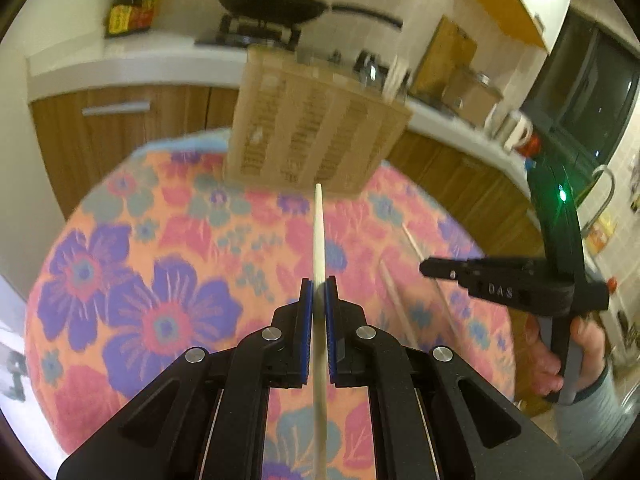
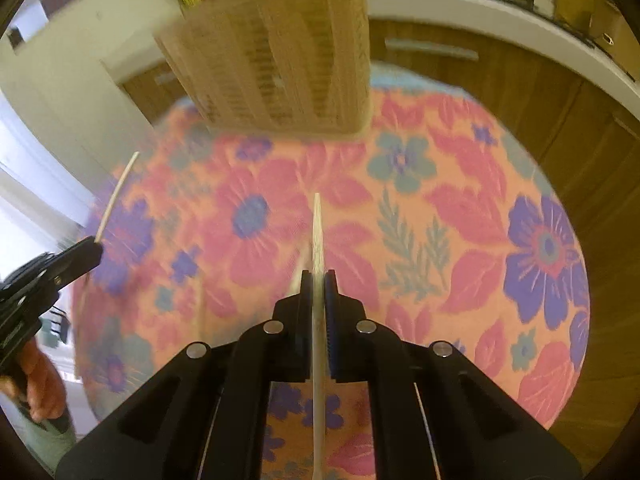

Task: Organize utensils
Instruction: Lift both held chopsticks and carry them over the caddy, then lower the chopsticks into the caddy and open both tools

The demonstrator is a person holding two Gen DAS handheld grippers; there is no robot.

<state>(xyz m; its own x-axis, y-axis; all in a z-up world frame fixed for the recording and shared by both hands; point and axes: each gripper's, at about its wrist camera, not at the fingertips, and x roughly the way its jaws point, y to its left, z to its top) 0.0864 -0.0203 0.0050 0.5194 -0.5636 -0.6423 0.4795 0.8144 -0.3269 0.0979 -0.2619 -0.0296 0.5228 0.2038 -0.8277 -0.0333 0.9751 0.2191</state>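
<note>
Left gripper (image 1: 319,292) pinching pale chopstick (image 1: 319,232), tip projecting ahead of jaws. Right gripper (image 2: 319,284) clamping second chopstick (image 2: 318,232) likewise. Slotted utensil holder (image 1: 316,136) standing on floral cloth (image 1: 160,240) beyond both tips. Judgement: keeping sticks upright, lowering tip-first into holder opening, releasing only once seated.

The table (image 1: 120,240) wears a soft, fuzzy cloth with flowers. At 12 o'clock stands a tan plastic basket (image 1: 312,128) with slots. Each tool is matt black plastic with shiny metal pins, and each holds a smooth, pale wooden chopstick (image 1: 319,240).
</note>
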